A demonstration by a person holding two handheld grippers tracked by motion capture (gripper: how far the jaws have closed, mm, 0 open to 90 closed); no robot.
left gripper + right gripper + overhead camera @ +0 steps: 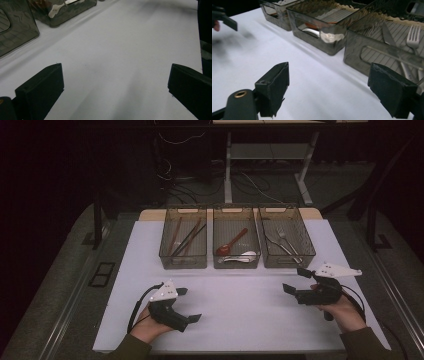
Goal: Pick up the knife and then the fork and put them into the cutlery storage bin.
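Now both the left gripper [186,306] and the right gripper [292,281] stand wide open and empty before the fork bin [286,261], whose near wall a low reach could bump.

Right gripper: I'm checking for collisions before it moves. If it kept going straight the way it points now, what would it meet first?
Probably the near wall of the right-hand bin holding a fork and knife. The right gripper stands open with nothing between its jaws, only bare white table ahead; depth is hard to judge.
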